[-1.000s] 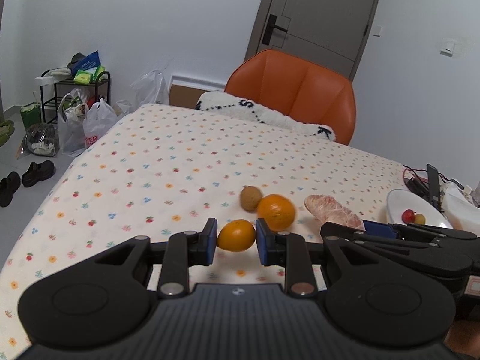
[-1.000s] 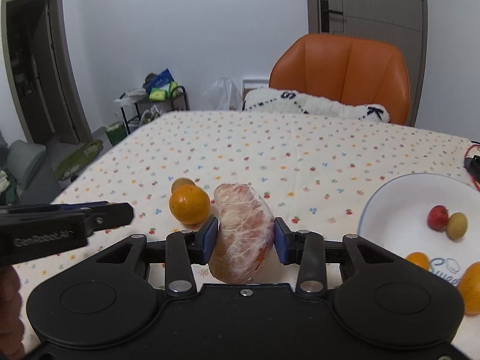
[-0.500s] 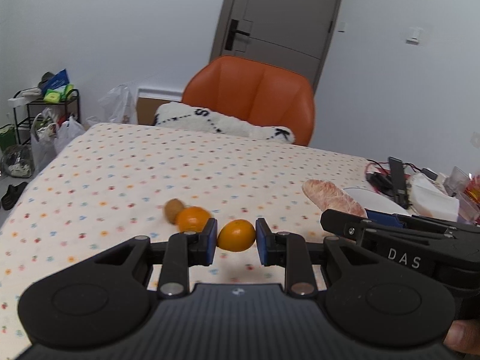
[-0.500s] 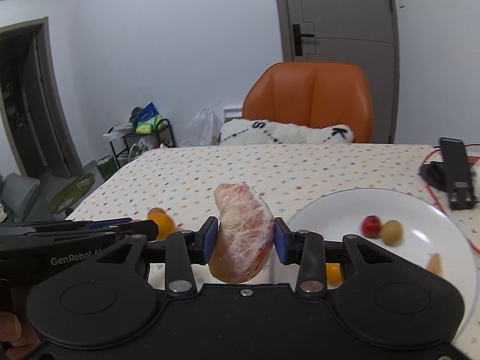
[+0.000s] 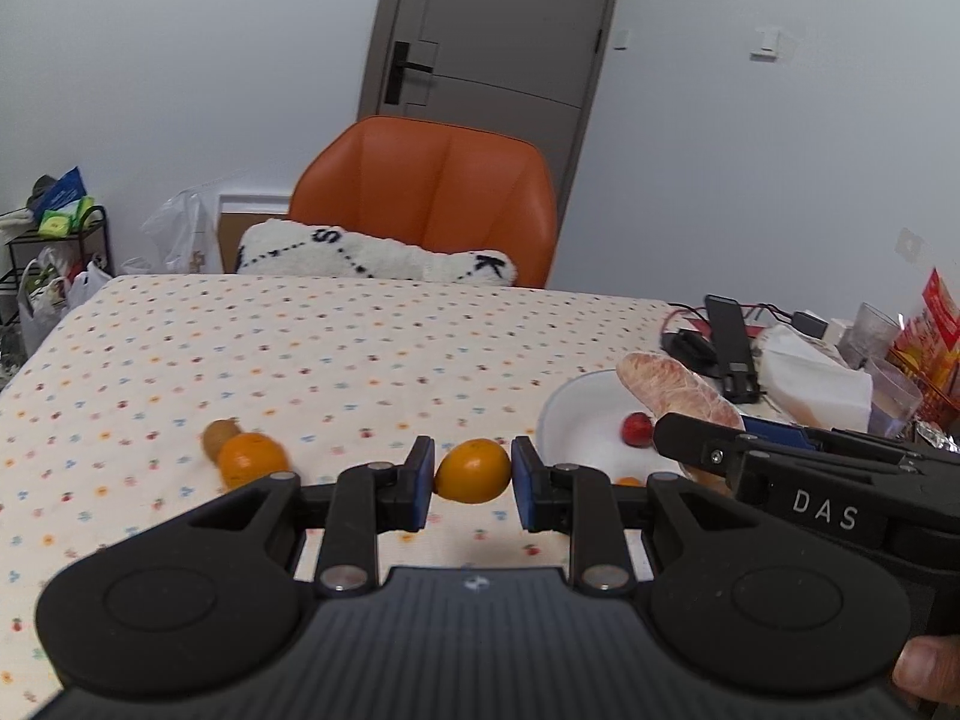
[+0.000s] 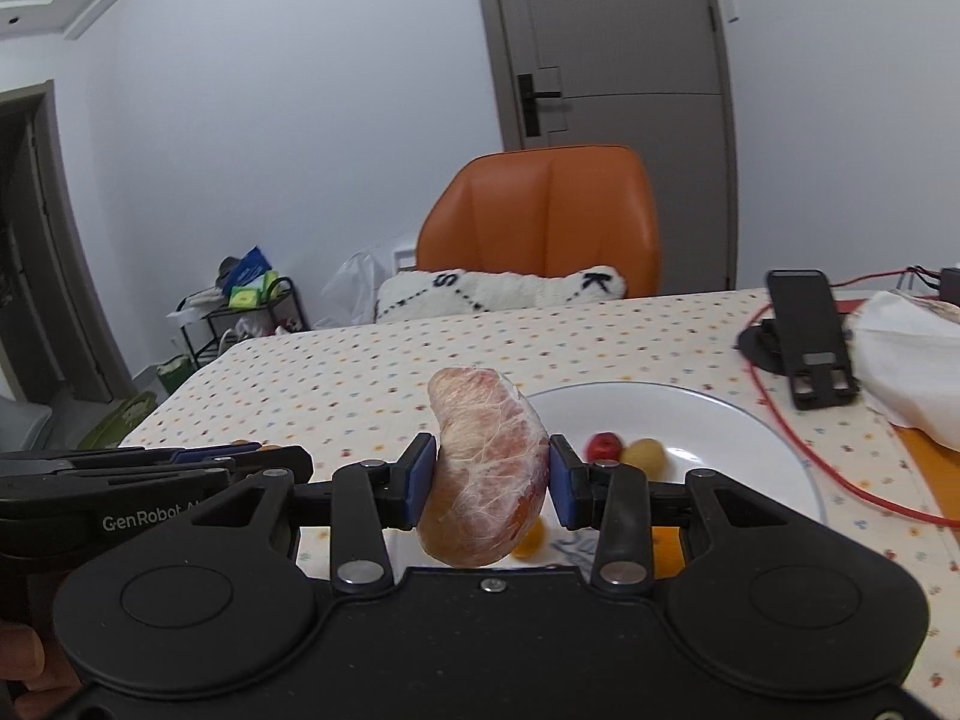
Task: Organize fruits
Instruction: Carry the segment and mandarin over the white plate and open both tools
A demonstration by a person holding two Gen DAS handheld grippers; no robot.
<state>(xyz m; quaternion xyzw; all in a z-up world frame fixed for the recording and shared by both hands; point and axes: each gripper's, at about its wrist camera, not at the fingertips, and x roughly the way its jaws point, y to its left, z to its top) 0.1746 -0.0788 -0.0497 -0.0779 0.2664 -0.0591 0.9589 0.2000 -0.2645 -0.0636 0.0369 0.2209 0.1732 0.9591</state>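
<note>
1. Two grippers, each carrying one fruit above the table (image 5: 360, 348): the left gripper (image 5: 472, 474) is closed onto a small orange fruit (image 5: 472, 470); the right gripper (image 6: 490, 477) is clamped on a wrapped pomelo segment (image 6: 486, 468), held over the near rim of the white plate (image 6: 720, 420).
2. Two fruits lie touching on the tablecloth near the table's left edge: one orange (image 5: 251, 461) and one brown kiwi (image 5: 219, 435).
3. The plate, towards the table's right edge, holds a red fruit (image 6: 603, 446), a yellow-green one (image 6: 643, 455) and orange pieces partly hidden behind the right gripper.
4. Beyond the plate: a black phone stand (image 6: 807, 336), a red cable (image 6: 840, 483), white tissue (image 6: 912, 354).
</note>
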